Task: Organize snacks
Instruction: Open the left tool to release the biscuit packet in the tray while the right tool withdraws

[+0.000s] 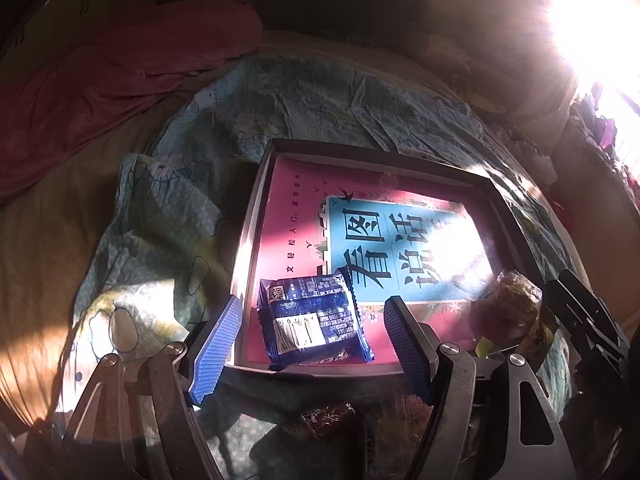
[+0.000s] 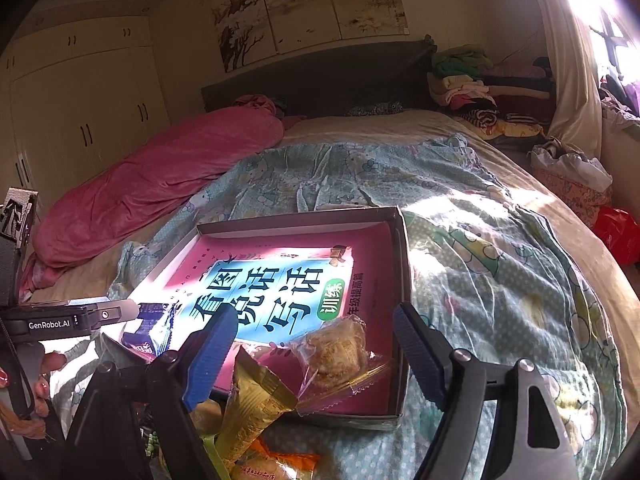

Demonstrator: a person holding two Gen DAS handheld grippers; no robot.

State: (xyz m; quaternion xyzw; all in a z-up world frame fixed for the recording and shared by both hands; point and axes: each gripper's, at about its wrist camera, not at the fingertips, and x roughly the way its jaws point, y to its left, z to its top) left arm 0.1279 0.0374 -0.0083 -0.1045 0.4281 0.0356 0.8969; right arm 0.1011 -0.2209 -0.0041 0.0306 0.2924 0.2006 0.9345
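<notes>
A shallow cardboard box (image 1: 256,216) lies on the bed, lined with a pink and blue book cover. In its near left corner rests a blue snack packet (image 1: 316,324). My left gripper (image 1: 314,308) stands open around it, with neither blue pad touching. A clear-wrapped pastry (image 2: 336,348) sits in the box's near right corner (image 2: 400,248). Over it my right gripper (image 2: 316,314) is open, its pads apart from the wrapper. A gold packet (image 2: 256,396) leans on the box's near edge. The blue packet (image 2: 148,332) and the left gripper's body (image 2: 80,320) show at the left.
The box lies on a blue cartoon-print quilt (image 2: 480,264). More packets lie in front of it: an orange one (image 2: 280,464) and a dark one (image 1: 328,420). A pink blanket (image 2: 160,176) lies far left, piled clothes (image 2: 468,88) at the headboard, a red bag (image 2: 616,236) at the right.
</notes>
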